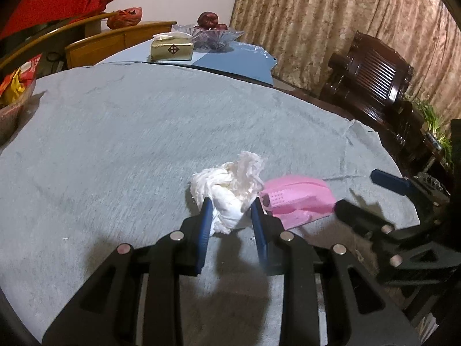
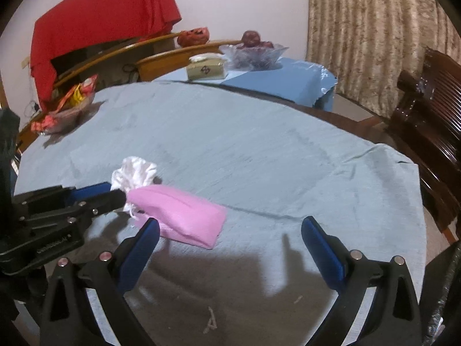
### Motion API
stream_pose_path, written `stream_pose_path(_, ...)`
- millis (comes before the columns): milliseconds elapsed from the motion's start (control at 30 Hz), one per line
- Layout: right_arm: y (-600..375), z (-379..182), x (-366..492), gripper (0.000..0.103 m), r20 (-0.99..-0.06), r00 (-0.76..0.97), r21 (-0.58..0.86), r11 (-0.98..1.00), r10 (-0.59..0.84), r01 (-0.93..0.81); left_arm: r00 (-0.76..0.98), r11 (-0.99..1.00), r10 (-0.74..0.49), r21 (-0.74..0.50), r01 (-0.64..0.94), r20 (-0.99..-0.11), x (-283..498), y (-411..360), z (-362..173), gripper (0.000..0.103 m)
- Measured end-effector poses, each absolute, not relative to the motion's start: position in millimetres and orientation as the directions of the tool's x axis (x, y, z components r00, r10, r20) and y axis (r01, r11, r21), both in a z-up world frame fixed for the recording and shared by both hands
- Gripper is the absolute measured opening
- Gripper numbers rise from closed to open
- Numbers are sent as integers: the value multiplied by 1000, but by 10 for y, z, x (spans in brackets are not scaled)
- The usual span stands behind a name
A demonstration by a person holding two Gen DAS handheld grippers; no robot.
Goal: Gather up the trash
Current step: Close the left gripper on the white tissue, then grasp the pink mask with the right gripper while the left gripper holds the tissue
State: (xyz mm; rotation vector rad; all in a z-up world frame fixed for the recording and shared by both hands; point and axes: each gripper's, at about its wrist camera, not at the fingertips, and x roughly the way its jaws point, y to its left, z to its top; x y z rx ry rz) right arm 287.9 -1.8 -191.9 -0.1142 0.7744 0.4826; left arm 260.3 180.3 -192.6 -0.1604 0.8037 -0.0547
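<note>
Closest to me, my left gripper [image 1: 230,210] has its blue pads pinched narrow on a crumpled white tissue wad [image 1: 227,187], which bulges out above and in front of the tips. My right gripper [image 2: 230,230] stands wide with nothing between its fingers; its left finger reaches just in front of a folded pink cloth [image 2: 178,216] that lies flat, touching the tissue's right side. A few pale crumbs [image 2: 210,321] sit on the cloth under my right gripper.

I judge the job as barely begun: one piece is gripped but not yet carried off, the pink piece and the crumbs remain, and I see no bin in either view.

Beyond them the grey tablecloth [image 1: 144,132] is bare across its middle, giving free room to lift and swing. Its right edge drops off near a dark wooden chair [image 1: 374,77]. On the far left sits a bowl of snack packets [image 2: 66,106]; further back, a tissue box [image 1: 172,47] and a glass fruit dish [image 1: 214,34] stand on a blue cover.
</note>
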Motion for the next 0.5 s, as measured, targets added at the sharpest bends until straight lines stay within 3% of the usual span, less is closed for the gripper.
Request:
stream_pose_path(133,-3,-1941,2872,94,-700,606,80,885,377,-458,693,984,-123,-177,-7,-711,2609,1828,-1895,36)
stream_pose_path(233,-34,-1926,2866,94,-697,613,77,889,371,-451,699,982,-121,-186,-17,-705,2549,1867,-1873,55)
stream_pose_path(500,35,-1935,2912,94,-702,595,93,878,392,-469,701,983,-97,-179,-44,-706,2452,1984,-1885,60)
